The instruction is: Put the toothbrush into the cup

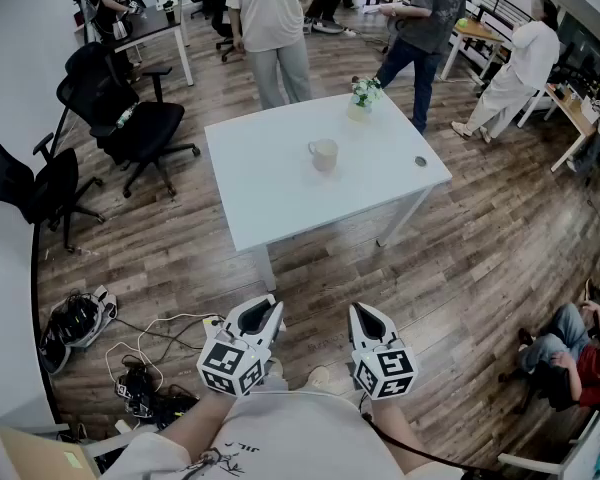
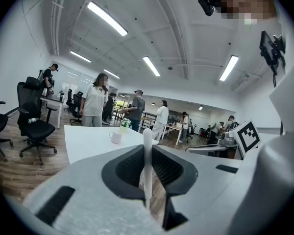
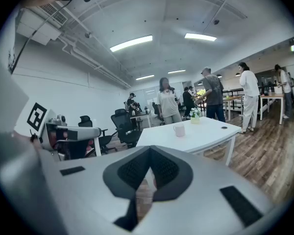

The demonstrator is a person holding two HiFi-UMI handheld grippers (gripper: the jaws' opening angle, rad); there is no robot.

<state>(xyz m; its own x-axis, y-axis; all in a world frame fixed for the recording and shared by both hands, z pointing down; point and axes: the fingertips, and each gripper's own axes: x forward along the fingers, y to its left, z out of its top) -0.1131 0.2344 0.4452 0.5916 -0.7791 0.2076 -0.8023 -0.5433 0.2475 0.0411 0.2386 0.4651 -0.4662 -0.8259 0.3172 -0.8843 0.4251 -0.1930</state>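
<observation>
A white cup (image 1: 323,154) stands near the middle of a white table (image 1: 270,198), well ahead of me. It also shows far off as the cup (image 2: 116,137) in the left gripper view and the cup (image 3: 179,129) in the right gripper view. My left gripper (image 1: 258,317) is held low by my body, shut on a white toothbrush (image 2: 147,155) that stands upright between its jaws. My right gripper (image 1: 368,320) hangs beside it, its jaws shut with nothing between them. Both grippers are over the wooden floor, short of the table's near edge.
A small vase of flowers (image 1: 361,95) and a dark disc (image 1: 420,162) sit on the table's far side. Black office chairs (image 1: 130,118) stand to the left, and cables (image 1: 140,373) lie on the floor. Several people stand beyond the table; one person (image 1: 570,353) sits at right.
</observation>
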